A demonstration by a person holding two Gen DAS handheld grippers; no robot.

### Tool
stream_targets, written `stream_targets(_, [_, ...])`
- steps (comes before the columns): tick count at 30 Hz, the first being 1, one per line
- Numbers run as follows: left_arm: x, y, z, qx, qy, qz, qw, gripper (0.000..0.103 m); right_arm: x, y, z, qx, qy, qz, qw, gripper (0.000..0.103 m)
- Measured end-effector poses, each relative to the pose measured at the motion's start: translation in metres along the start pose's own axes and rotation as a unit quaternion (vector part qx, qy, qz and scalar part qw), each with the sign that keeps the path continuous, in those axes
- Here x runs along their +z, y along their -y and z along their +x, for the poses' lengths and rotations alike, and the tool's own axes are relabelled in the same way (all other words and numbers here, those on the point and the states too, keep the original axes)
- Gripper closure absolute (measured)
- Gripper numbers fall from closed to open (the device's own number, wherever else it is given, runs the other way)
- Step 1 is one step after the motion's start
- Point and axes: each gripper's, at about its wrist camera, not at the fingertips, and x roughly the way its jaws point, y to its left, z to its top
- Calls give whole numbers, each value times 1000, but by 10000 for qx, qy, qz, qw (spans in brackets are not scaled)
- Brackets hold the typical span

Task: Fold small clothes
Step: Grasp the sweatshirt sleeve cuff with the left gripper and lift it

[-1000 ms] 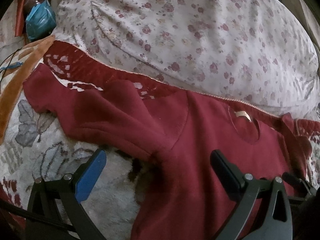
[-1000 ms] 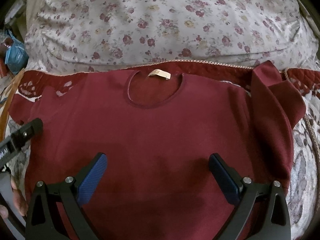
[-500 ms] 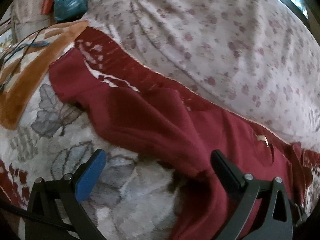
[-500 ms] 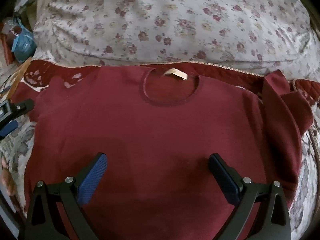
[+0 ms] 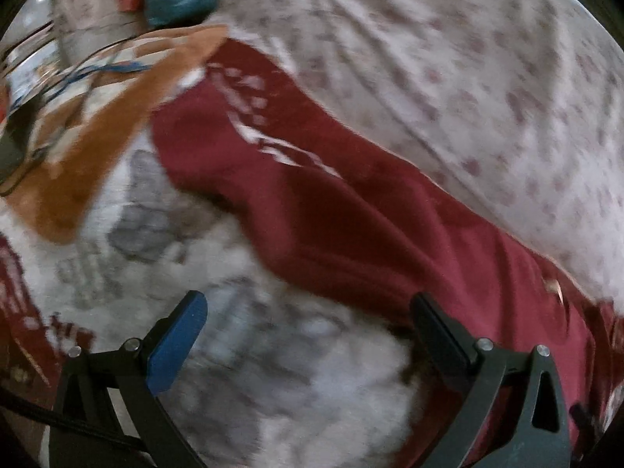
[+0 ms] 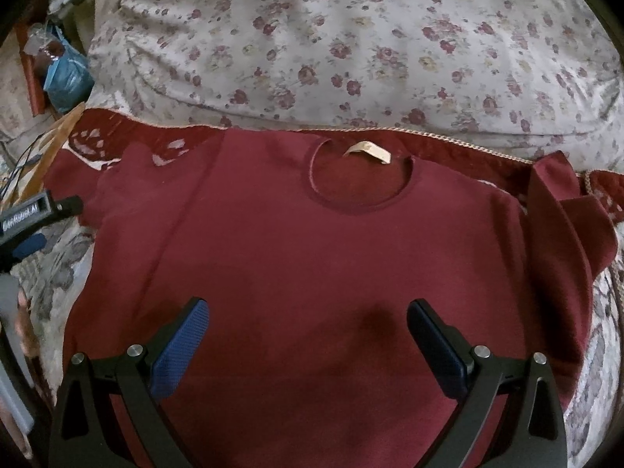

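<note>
Across the bed, a dark red sweatshirt lies spread flat and face up, its round neckline with a tan label pointing toward the floral duvet heaped beyond it. My right claw hovers over the lower middle of the sweatshirt's body, its two fingers spread wide apart and gripping nothing; the blue pads frame bare red cloth, and the neckline sits straight ahead of the gap. On the right side, the sleeve is folded up and over itself near the shoulder. The other sleeve reaches out to the left, lying over a grey-and-white leaf-patterned blanket and, farther up, against a red quilted cover with a braided edge. My left claw is off to that side, also held wide open and empty; most of what lies between its fingers is the pale blanket, while the sleeve and shoulder run diagonally just ahead and to the right, with the right finger close to the underarm seam. That view is smeared with motion blur, so fine detail is lost. An orange cloth lies left of the sleeve cuff, and a blue plastic bag sits at the far left edge beside the duvet.
</note>
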Motion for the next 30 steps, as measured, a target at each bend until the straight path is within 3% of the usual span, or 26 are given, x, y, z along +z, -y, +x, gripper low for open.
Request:
stream_targets(4, [35, -30, 6, 472, 96, -391, 9981, 0, 0, 0, 1, 133, -36, 6, 9999, 0])
stream_targets(9, [83, -48, 22, 1247, 533, -340, 9902, 0, -3, -3, 2, 305, -111, -2, 9995, 0])
stream_targets(13, [107, -66, 51, 1702, 586, -331, 9831, 2, -5, -8, 3, 379, -168, -84, 9991, 0])
stream_targets(16, [119, -73, 70, 1682, 492, -361, 9839, 32, -4, -11, 4, 416, -194, -137, 9989, 0])
stream_targets(18, [125, -75, 86, 1638, 291, -272, 9857, 66, -4, -12, 4, 442, -181, -143, 9988, 0])
stream_targets(20, [127, -78, 94, 1716, 177, -209, 9848, 80, -4, -12, 6, 437, -189, -144, 9988, 0])
stream_targets(22, [128, -78, 86, 1314, 199, -219, 9909, 92, -4, -10, 7, 418, -230, -125, 9988, 0])
stream_targets(27, [124, -50, 35, 328, 401, -36, 9986, 93, -1, 0, 6, 449, -230, 68, 9987, 0])
stream_targets(30, [116, -7, -12, -344, 646, 377, 9966, 93, 1, 7, 0, 460, -176, 205, 9986, 0])
